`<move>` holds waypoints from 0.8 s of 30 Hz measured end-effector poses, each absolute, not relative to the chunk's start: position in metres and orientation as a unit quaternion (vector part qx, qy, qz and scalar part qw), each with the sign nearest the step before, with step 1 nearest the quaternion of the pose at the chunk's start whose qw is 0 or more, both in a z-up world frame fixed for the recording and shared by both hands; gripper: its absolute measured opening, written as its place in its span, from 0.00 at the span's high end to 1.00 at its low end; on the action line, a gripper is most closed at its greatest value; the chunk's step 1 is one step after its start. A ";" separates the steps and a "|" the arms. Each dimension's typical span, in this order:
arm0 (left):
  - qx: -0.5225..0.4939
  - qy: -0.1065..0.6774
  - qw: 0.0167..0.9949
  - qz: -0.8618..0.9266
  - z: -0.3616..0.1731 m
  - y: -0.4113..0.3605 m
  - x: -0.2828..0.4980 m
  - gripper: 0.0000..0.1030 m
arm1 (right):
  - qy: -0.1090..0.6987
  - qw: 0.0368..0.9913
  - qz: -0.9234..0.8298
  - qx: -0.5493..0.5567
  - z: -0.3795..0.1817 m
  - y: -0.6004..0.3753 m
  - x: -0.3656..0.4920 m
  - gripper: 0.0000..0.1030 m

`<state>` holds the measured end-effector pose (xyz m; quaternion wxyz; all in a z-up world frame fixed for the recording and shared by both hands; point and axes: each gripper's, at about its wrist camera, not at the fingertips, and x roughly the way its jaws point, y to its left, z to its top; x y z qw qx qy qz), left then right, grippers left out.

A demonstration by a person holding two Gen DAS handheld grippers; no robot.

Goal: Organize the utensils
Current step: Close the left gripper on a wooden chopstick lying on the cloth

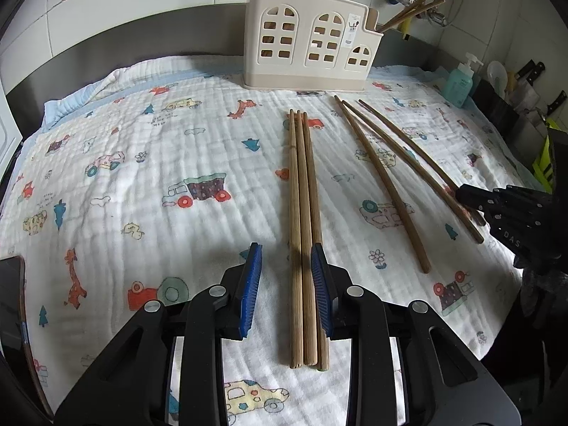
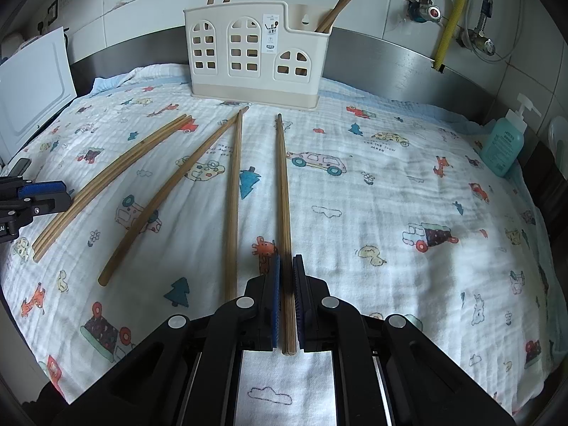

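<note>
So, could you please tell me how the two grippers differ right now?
The right gripper is shut on one chopstick; the left gripper is open, its pads not pressing. The left straddles a bundle of three chopsticks; the right holds a single one. Both point down at the cloth and have blue pads.

Both the left gripper (image 1: pixel 287 291) and the right gripper (image 2: pixel 287 301) are matte black plastic with angular linkage arms, round silver pivot screws (image 1: pixel 355 291) and ribbed blue finger pads (image 2: pixel 275 301).
</note>
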<state>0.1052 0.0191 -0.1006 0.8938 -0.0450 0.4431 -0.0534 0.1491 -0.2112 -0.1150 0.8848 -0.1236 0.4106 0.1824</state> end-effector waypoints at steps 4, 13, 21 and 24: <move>-0.041 0.446 0.892 -0.053 -0.103 0.018 0.108 0.72 | 0.410 0.885 0.183 -0.123 -0.115 -0.212 0.149 0.93; -0.055 0.445 0.892 -0.054 -0.103 0.019 0.115 0.74 | 0.410 0.885 0.185 -0.119 -0.115 -0.213 0.149 0.93; -0.053 0.446 0.892 -0.053 -0.105 0.022 0.118 0.78 | 0.409 0.886 0.185 -0.118 -0.115 -0.213 0.149 0.93; -0.035 0.446 0.894 -0.039 -0.105 0.019 0.119 0.78 | 0.409 0.886 0.185 -0.118 -0.115 -0.212 0.149 0.93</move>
